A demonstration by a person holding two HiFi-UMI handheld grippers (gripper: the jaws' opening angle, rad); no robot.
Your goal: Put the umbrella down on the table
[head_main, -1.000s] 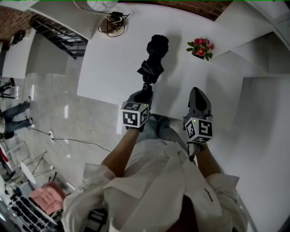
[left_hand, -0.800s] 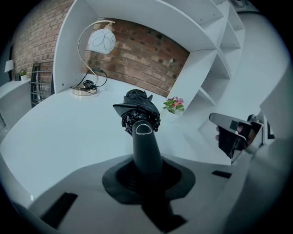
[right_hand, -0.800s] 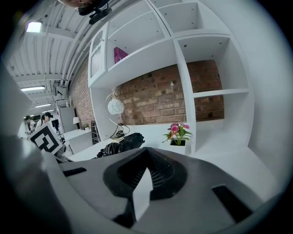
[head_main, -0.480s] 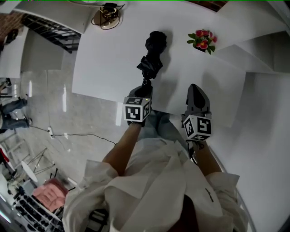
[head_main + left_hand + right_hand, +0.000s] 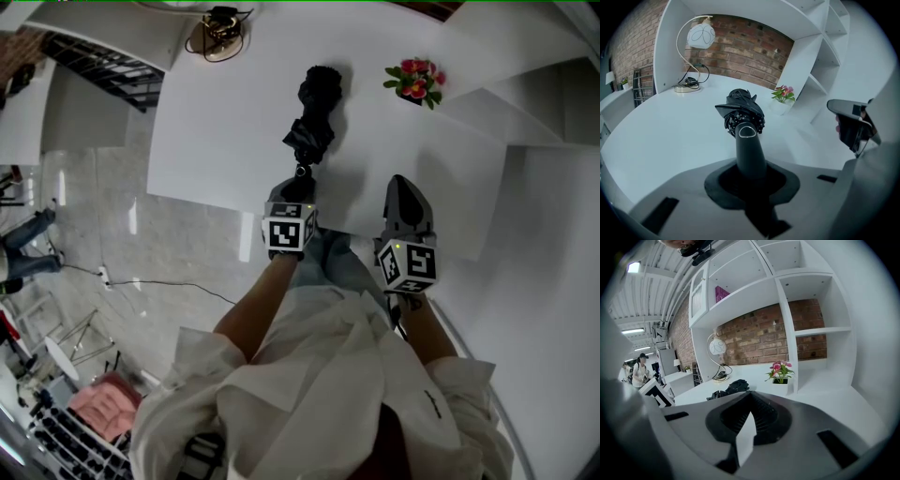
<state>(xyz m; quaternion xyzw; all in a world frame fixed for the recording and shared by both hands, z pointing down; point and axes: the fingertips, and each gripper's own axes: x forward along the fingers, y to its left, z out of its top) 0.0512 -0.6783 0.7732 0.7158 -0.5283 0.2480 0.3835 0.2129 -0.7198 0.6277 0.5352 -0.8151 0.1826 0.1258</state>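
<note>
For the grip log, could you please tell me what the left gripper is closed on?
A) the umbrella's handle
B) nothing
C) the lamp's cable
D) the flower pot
A: in its own view the left gripper has its jaws clamped on the handle of the umbrella, while the flowers and the lamp stand well beyond it.

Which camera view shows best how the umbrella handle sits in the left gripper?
The left gripper view: the left gripper is closed on the dark handle, the folded umbrella beyond. The head view shows the umbrella from above, but the gripper hides the grip itself. The right gripper view catches only a small dark part of it.
</note>
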